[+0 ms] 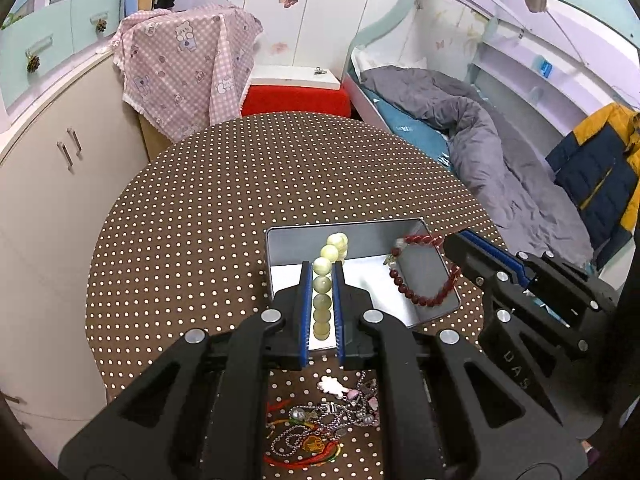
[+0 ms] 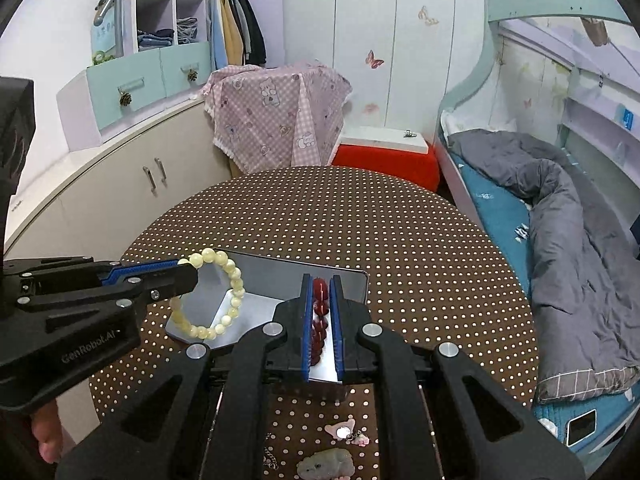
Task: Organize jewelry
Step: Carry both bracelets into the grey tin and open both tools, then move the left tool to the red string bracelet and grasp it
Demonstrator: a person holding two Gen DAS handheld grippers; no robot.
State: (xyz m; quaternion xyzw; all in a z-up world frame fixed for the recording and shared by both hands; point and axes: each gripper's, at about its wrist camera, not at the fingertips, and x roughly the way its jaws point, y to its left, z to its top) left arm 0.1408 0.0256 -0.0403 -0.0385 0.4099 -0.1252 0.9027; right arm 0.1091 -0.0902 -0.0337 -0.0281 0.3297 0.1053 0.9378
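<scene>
My left gripper [image 1: 322, 270] is shut on a pale yellow-green bead bracelet [image 1: 324, 276] and holds it over the left half of an open silver metal box [image 1: 400, 236]. It also shows in the right wrist view as a hanging loop [image 2: 224, 304] held by the left gripper [image 2: 188, 270]. My right gripper [image 2: 321, 282] is shut on a dark red bead bracelet [image 2: 319, 300], which hangs over the box's right side [image 1: 424, 280]. The box [image 2: 352, 284] sits on the brown polka-dot round table [image 1: 240, 184].
A tangle of chains, red cords and pink charms [image 1: 324, 420] lies on the table near me. A green stone pendant [image 2: 326, 464] and small pink charms [image 2: 344, 430] lie below the right gripper. A bed [image 1: 500, 148] is to the right, cabinets [image 1: 48, 184] to the left.
</scene>
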